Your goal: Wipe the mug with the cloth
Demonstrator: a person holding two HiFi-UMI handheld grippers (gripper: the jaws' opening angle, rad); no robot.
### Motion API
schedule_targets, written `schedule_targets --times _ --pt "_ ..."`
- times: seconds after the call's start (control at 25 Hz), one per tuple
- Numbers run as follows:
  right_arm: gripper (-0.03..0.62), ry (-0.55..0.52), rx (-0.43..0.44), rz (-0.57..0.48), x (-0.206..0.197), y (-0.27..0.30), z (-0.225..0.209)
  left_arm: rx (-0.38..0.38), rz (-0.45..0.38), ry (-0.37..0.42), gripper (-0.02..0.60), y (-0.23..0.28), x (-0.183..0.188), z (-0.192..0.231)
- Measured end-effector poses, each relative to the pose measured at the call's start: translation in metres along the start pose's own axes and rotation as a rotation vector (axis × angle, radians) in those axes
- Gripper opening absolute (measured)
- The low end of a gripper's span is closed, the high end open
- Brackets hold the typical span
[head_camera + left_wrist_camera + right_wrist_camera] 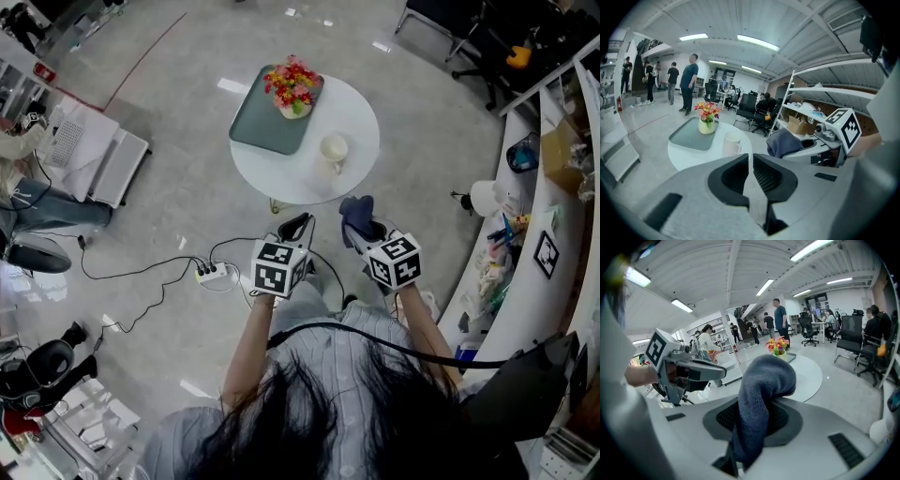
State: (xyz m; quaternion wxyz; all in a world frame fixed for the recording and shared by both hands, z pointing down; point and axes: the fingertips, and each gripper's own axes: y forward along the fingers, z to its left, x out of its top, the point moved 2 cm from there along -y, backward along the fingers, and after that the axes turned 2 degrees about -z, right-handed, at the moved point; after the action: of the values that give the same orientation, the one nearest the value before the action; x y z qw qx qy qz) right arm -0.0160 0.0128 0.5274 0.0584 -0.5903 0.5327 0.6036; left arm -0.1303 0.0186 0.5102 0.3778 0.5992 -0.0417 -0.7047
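Loosely bunched blue-grey cloth (761, 394) tight in right hand-held gripper (364, 231); left hand-held gripper (751, 160) closed, empty.

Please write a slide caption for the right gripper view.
The right gripper holds a blue-grey cloth; left gripper and round white table beyond.

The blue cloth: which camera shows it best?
The right gripper view: the cloth fills its middle, pinched in the right tool. The head view shows only a small bunch; the left gripper view gives a side glimpse.
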Motion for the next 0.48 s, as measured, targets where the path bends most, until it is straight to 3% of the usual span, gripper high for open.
schedule_targets --times 0.16,0.32,0.48 --pt "0.101 -0.023 0.01 0.004 -0.006 -0.02 -0.002 0.024 0.001 0.058 0.04 -0.002 0.005 -0.025" --pt "0.101 -0.017 0.036 -0.001 -0.023 -0.043 -0.005 0.039 -0.015 0.025 0.04 -0.006 0.0 -0.053" --pt "0.101 -0.021 0.061 -0.001 -0.04 -0.057 -0.007 0.101 -0.021 -0.004 0.04 -0.015 -0.01 -0.066"
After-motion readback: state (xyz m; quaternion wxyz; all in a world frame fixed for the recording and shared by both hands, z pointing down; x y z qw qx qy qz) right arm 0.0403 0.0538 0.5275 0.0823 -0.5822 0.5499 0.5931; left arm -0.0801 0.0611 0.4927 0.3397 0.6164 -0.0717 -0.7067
